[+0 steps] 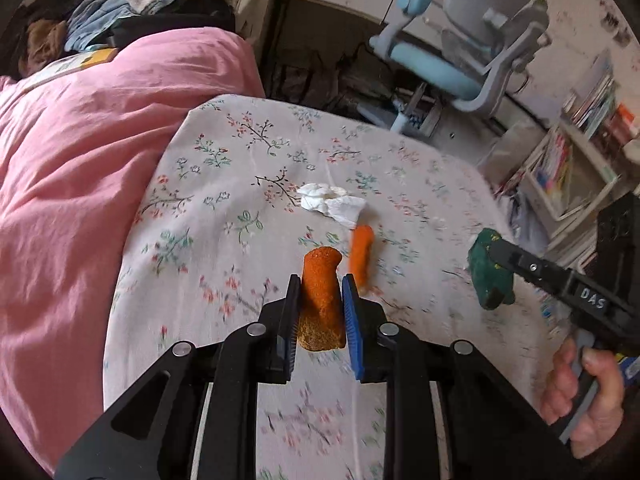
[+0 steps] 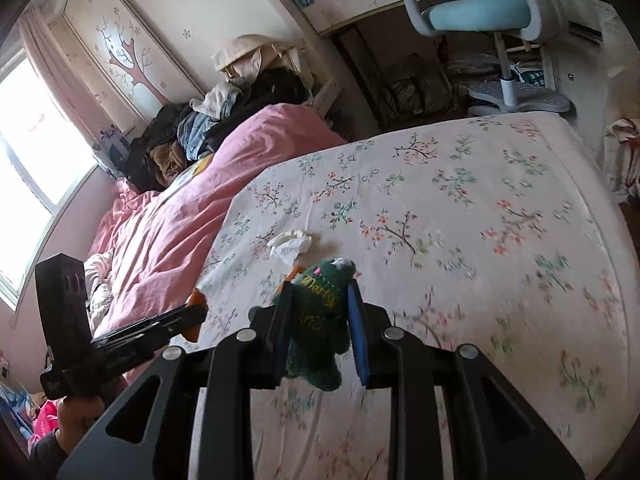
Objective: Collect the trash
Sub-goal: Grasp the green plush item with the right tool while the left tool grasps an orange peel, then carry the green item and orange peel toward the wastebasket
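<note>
My left gripper (image 1: 321, 280) is shut on an orange fuzzy piece (image 1: 322, 296), lifted just above the floral bed sheet (image 1: 240, 184). A second orange fuzzy piece (image 1: 362, 254) lies on the sheet just beyond it. A crumpled white tissue (image 1: 332, 202) rests further out on the sheet. My right gripper (image 2: 320, 288) is shut on a green plush ornament (image 2: 320, 312) with yellow lettering, held above the sheet. In the right wrist view the tissue (image 2: 290, 244) lies just past the ornament, and the left gripper (image 2: 196, 314) with its orange piece (image 2: 195, 297) is at the left.
A pink duvet (image 1: 80, 160) covers the left side of the bed, with a pile of clothes (image 1: 104, 12) behind it. A blue-grey desk chair (image 1: 460, 60) and a desk stand past the bed's far edge. Bookshelves (image 1: 580, 140) line the right. A hand (image 1: 580, 392) holds the right gripper.
</note>
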Motion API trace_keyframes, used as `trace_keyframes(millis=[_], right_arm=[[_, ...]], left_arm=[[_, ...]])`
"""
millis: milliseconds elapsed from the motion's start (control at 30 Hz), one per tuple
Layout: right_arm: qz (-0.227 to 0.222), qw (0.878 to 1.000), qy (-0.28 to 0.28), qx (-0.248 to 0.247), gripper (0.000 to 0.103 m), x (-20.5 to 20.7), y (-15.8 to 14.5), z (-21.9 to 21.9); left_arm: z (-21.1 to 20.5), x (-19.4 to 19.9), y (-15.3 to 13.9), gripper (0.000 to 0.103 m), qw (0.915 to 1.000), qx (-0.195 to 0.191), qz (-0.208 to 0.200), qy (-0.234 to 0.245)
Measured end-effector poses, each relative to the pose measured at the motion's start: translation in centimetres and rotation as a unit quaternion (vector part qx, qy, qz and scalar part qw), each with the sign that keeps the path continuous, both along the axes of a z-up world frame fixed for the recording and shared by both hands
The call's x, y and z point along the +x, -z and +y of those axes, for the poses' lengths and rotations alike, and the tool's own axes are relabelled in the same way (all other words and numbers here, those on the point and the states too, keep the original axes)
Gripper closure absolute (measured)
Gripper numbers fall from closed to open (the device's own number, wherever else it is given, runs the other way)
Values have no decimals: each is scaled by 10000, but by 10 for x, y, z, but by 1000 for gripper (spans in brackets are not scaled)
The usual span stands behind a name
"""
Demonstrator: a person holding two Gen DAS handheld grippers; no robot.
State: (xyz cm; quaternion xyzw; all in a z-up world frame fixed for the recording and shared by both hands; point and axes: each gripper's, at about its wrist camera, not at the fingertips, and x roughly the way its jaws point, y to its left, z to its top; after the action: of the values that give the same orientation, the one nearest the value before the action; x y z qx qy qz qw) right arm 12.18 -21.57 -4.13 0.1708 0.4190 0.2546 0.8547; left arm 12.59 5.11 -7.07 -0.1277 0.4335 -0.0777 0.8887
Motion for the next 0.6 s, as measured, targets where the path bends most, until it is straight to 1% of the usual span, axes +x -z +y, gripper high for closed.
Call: trace_keyframes(millis=[167,333,600], right_arm=[[-138,9999,-41,-12,76,-21,-11,2],[-302,9991,-214,-181,76,-51,-18,8],[-406,9970,-483,-448,76,-110,-11,15]], left_arm=[[2,-35,-12,83,9996,-182,-194,-44],[4,-72,-18,83,9993,-170,-298,-131],[-1,-122,-21,83,9988,-192,-398,-206]])
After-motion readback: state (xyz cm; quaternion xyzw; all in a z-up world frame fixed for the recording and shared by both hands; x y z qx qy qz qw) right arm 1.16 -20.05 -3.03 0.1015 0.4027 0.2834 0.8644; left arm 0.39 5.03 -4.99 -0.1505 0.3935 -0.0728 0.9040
